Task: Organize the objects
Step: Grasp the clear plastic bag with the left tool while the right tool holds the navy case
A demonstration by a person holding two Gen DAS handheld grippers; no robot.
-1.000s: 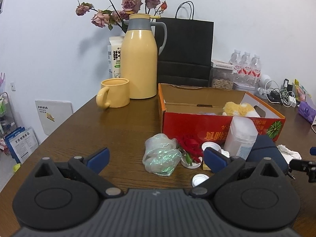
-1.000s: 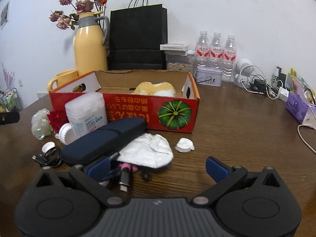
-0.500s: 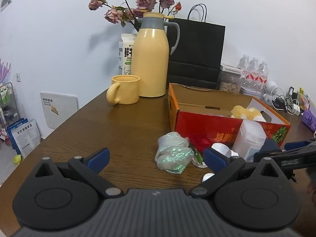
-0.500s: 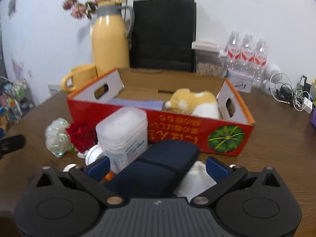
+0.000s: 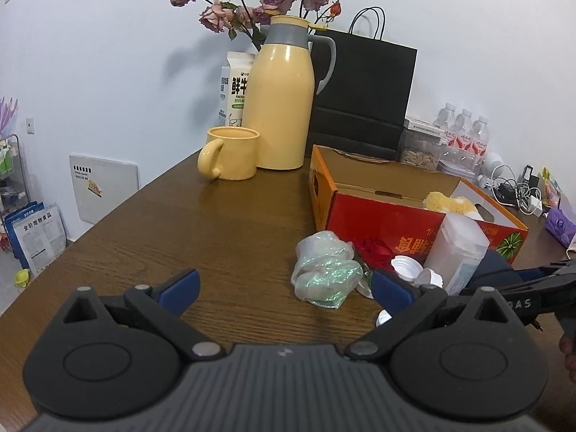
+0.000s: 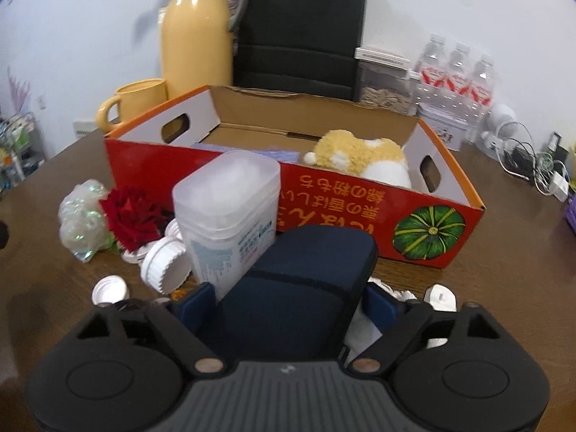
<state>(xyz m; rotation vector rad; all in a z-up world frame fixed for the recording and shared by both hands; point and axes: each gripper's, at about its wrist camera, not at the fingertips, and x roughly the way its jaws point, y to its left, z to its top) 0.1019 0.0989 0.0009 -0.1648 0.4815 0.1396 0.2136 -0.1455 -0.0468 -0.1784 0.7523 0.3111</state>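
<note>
Right wrist view: the right gripper (image 6: pixel 288 302) has its jaws around a dark blue case (image 6: pixel 298 280), and they are closing on it; the blue pads stand at both sides of the case, but I cannot tell if they already press it.
Dark blue case: it lies on the bench (image 6: pixel 504 288), in front of the red box (image 6: pixel 324 201) and just beside the clear plastic container (image 6: pixel 226 216).
Red box: open cardboard box with a pumpkin picture on its front; a yellow and white plush toy (image 6: pixel 360 158) lies inside, at the right end.
Clear plastic container: upright, between the case and the white caps (image 6: pixel 165 270).
Red flower (image 6: pixel 129 216): it lies left of the container, touching a crumpled shiny bag (image 6: pixel 82 219).
White cloth (image 6: pixel 363 331): partly hidden under the case, right of it.
Left wrist view: the left gripper (image 5: pixel 284 288) has its jaws wide apart, with nothing between them, over the bare wood of the bench.
Behind the box: a yellow jug (image 5: pixel 284 108) with a yellow mug (image 5: pixel 230 158) beside it, a milk carton (image 5: pixel 234 86), dried roses (image 5: pixel 259 3), a black paper bag (image 5: pixel 363 90).
Far right: water bottles (image 5: pixel 464 133) and cables (image 5: pixel 514 190) near the wall.
</note>
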